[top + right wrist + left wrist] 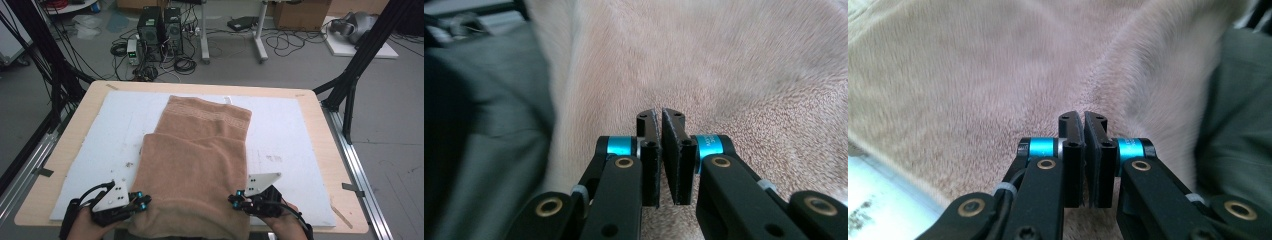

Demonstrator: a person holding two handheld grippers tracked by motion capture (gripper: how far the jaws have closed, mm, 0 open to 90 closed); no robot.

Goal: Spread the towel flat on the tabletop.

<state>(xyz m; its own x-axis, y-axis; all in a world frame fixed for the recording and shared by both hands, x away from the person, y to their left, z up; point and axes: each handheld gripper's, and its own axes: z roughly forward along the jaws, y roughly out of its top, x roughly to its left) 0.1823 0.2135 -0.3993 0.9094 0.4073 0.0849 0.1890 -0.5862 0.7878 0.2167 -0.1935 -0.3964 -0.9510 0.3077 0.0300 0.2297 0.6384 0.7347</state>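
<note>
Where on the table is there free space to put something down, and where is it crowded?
Free: the white mat left of the towel, and the wider strip on the towel's right. Crowded: the near edge, where the left gripper and right gripper are shut beside the towel's corners.

A tan terry-cloth towel lies down the middle of a white rectangular foam sheet, which in turn lies on a pale wooden table top. The towel's near part is doubled over its far part, and its near edge hangs over the table's front edge toward the person. The left black two-jaw gripper sits at the towel's near left edge, the right black two-jaw gripper at its near right edge, the towel between them. Behind the table, on the grey floor, two black computer towers stand left of a white desk leg.
</note>
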